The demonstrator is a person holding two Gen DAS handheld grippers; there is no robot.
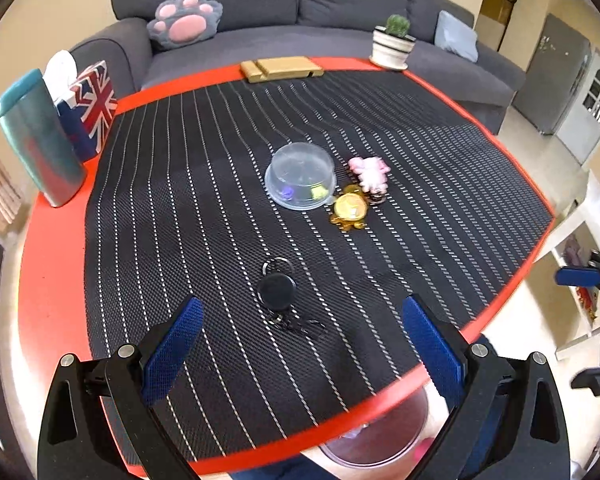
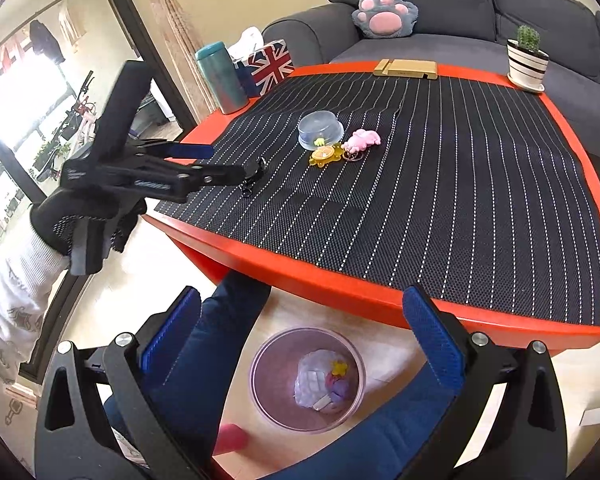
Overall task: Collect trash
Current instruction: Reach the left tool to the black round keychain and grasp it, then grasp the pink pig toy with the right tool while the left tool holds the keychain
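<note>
where it sits below, pink bin (image 2: 308,380), crumpled wrappers (image 2: 320,384)

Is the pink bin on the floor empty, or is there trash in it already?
Not empty. The right wrist view looks down into the bin: crumpled white paper and small coloured scraps lie at its bottom.

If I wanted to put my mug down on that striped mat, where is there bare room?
The right half of the striped mat is bare, from the pink toy across to the red rim. The strip before the gold box is free too. It is crowded mid-mat around the clear bowl, yellow toy and black keychain.
</note>
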